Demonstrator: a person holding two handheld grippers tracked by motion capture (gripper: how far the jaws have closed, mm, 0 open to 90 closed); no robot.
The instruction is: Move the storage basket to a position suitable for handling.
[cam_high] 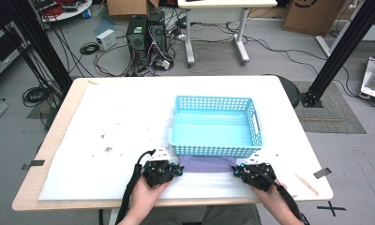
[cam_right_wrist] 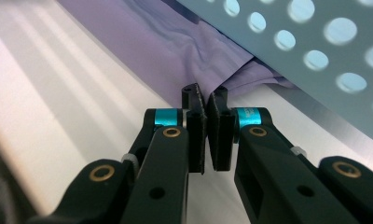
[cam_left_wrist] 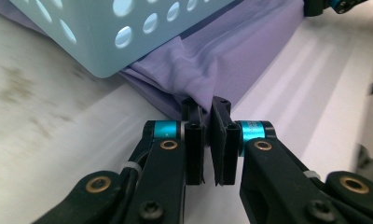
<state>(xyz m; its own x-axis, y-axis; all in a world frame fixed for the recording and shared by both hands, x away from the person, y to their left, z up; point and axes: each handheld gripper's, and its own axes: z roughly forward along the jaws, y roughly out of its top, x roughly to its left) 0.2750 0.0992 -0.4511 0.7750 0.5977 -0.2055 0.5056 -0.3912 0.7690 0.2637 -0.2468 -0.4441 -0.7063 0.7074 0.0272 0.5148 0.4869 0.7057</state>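
High view | one basket (cam_high: 213, 123) | one purple cloth (cam_high: 205, 165) | two grippers (cam_high: 163, 171) (cam_high: 253, 172) pinching cloth corners

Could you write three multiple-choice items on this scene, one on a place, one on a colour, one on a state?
1. Where does the purple cloth lie?
A. inside the basket
B. on the table, at the near side of the basket and partly under it
C. on the floor

2. What colour is the basket?
A. light blue
B. red
C. black

3. How do the two grippers stand?
A. both wide open, away from the cloth
B. one open, one shut
C. both shut on the cloth

Answers: 1 B, since the cloth runs out from under the basket wall in both gripper views. 2 A, as the high view shows. 3 C, since the left gripper and the right gripper each have their jaws pinched on a corner of the cloth.
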